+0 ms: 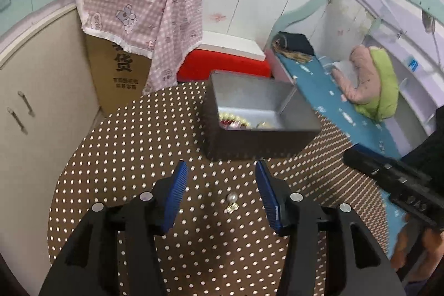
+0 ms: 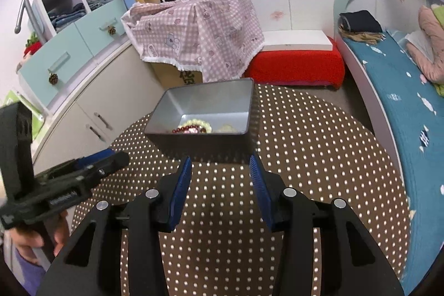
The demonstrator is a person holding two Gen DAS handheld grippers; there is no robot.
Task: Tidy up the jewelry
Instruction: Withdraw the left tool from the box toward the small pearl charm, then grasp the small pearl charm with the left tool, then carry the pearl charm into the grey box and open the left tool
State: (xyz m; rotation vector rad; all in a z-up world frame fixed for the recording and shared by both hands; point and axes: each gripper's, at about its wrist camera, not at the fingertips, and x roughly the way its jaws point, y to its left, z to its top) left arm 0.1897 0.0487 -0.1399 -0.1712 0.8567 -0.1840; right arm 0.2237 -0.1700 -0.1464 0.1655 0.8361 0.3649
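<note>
A grey metal box (image 1: 260,139) (image 2: 205,140) stands on the round brown dotted table (image 1: 133,157) (image 2: 319,157), with bead bracelets (image 1: 236,121) (image 2: 194,127) lying inside. A pearl earring (image 1: 232,201) lies on the cloth below the box. My left gripper (image 1: 220,171) hovers over the earring, jaws open, the earring between them and untouched. My right gripper (image 2: 220,160) is open just in front of the box with nothing between its blue pads (image 2: 181,190). Each gripper shows at the edge of the other view: the right gripper (image 1: 394,179), the left gripper (image 2: 69,182).
A cardboard carton (image 1: 116,74) under a pink checked cloth (image 1: 144,7) (image 2: 199,27) stands behind the table, beside a red bench (image 1: 224,68) (image 2: 297,65). A bed with a blue cover (image 1: 333,96) (image 2: 402,101) runs along the right. Cream cupboards (image 1: 41,90) (image 2: 105,101) are on the left.
</note>
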